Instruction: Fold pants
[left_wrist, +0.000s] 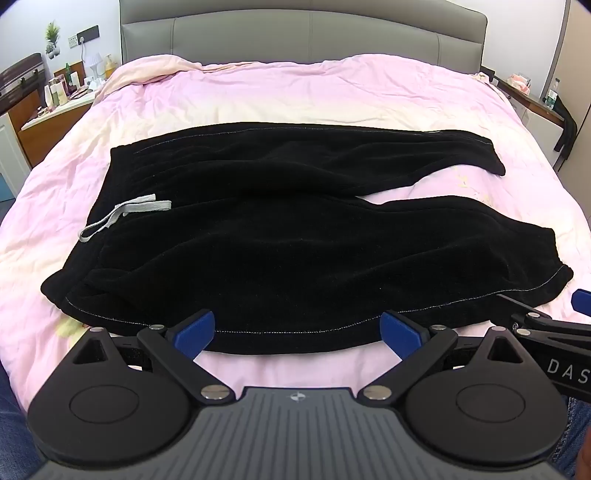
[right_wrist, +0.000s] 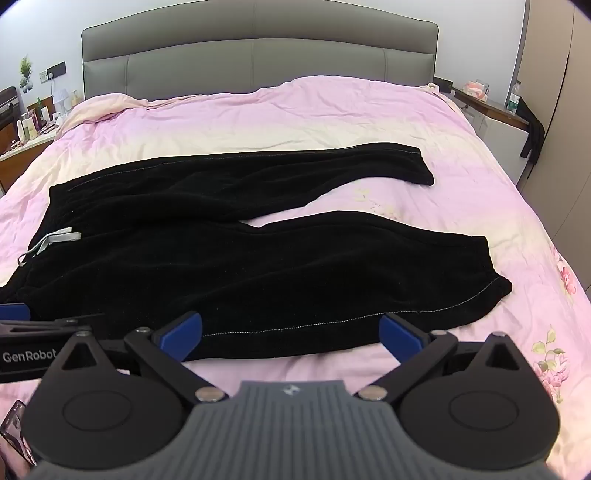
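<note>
Black pants (left_wrist: 280, 236) lie spread flat across the pink bed cover (left_wrist: 280, 96), waistband at the left with a grey drawstring (left_wrist: 122, 212), both legs running to the right and split apart. My left gripper (left_wrist: 297, 326) hovers open over the near seam of the near leg, nothing between its blue pads. In the right wrist view the same pants (right_wrist: 258, 258) lie ahead, and my right gripper (right_wrist: 291, 328) stands open above the near edge. Each gripper shows at the other's frame edge: the right gripper (left_wrist: 546, 325), the left gripper (right_wrist: 37, 332).
A grey padded headboard (left_wrist: 303, 33) closes the far side of the bed. A crowded bedside cabinet (left_wrist: 62, 103) with bottles stands at the left, another cabinet (right_wrist: 495, 110) with a bottle and a hanging dark garment at the right. A phone (right_wrist: 13, 428) lies at the lower left.
</note>
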